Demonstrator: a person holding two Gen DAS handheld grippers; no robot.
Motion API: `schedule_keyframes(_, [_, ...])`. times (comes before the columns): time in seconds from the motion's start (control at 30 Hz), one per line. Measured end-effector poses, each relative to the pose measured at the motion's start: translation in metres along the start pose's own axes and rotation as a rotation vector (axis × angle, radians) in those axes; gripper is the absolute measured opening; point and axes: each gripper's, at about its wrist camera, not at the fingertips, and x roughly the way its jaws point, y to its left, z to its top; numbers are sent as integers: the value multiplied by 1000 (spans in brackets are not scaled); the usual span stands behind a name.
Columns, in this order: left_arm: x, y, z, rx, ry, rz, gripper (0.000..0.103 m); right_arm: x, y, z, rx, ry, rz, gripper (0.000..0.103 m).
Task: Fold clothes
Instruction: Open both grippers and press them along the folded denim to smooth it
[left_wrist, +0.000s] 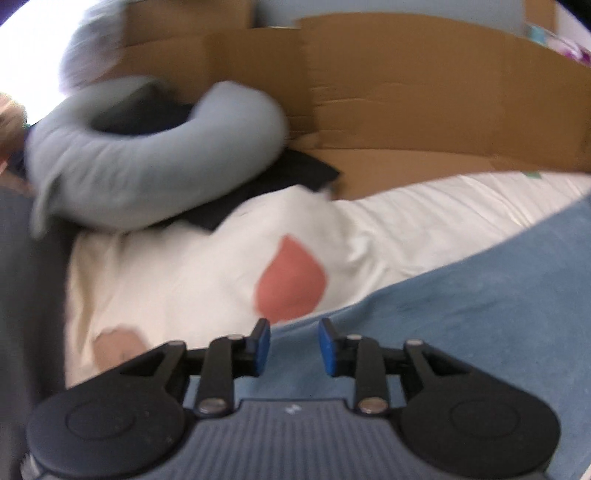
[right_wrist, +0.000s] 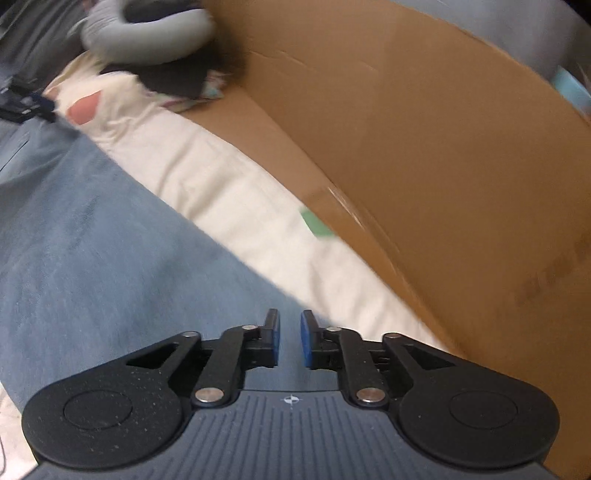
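On the white sheet (left_wrist: 184, 288), blue garment (left_wrist: 480, 314) lies flat; left tool (left_wrist: 294, 345) and right tool (right_wrist: 290, 338) gape empty above it. Fold likely placed; grey garment (left_wrist: 147, 166) remains.

Your left gripper (left_wrist: 293, 345) points steeply downward, its 2 blue-padded fingers (left_wrist: 263, 345) parted by a modest gap. Nothing sits between the pads; neither one presses on anything. Both linkage arms splay evenly from the ribbed grey body.

Your right gripper (right_wrist: 290, 339) tilts down at a similar steep angle. Its 2 fingers (right_wrist: 306, 339) stand slightly apart, the gap narrower than on the left, and the space between the pads is empty.

Both views are smeared with motion blur. From the right wrist view, the dark shape at the far left edge may be your other gripper, but it is too blurred to confirm.
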Motion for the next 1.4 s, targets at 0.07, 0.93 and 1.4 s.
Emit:
schedule_keyframes(0.07, [-5,8,-7,-55,-6,18,31,2,-1,-10,29,5,-4,30])
schedule_keyframes(0.93, [29,63,-23,-452,-11,184,60,39,-6,-32,343,-19,-98,42])
schedule_keyframes(1.4, [-21,17,-41,-420,-40,56,54,-16,-20,-51,454,-79,-86,43])
